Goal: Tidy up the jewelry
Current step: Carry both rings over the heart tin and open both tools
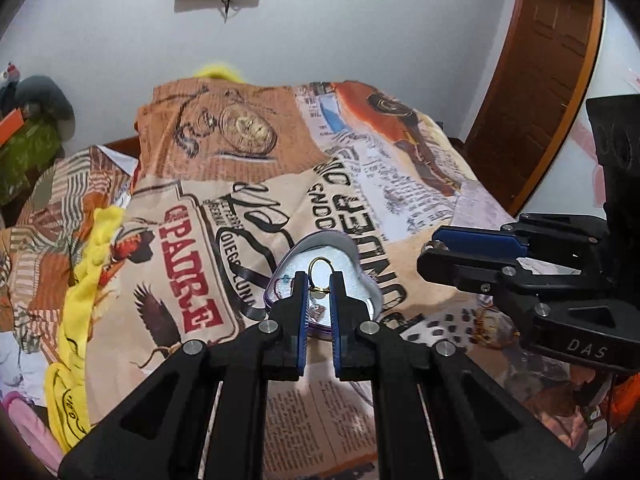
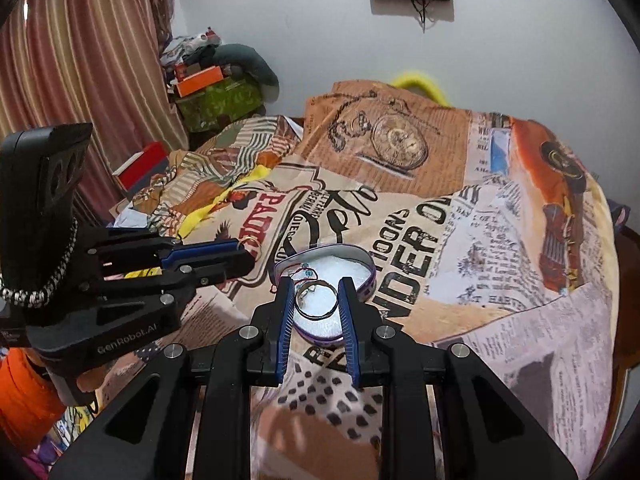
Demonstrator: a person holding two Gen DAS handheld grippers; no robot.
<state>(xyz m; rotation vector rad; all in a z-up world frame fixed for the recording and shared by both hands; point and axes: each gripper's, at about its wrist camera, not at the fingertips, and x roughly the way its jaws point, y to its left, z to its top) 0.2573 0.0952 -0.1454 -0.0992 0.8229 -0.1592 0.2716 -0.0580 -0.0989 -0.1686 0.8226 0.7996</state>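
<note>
L gripper [image 1: 319,280] jaws narrow, pinching gold ring [image 1: 319,272]; R gripper [image 2: 316,286] jaws clamp silver bangle [image 2: 316,300]. Heart tin [image 2: 370,270] lies just ahead, below both; R nearer.

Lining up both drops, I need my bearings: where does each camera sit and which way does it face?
Left wrist: on the left gripper, looking down its jaws past a gold ring at the heart-shaped tin; right gripper at right.
Right wrist: on the right gripper, silver ring between jaws, same tin; left gripper at left.
Shared: tin, bedspread.
</note>
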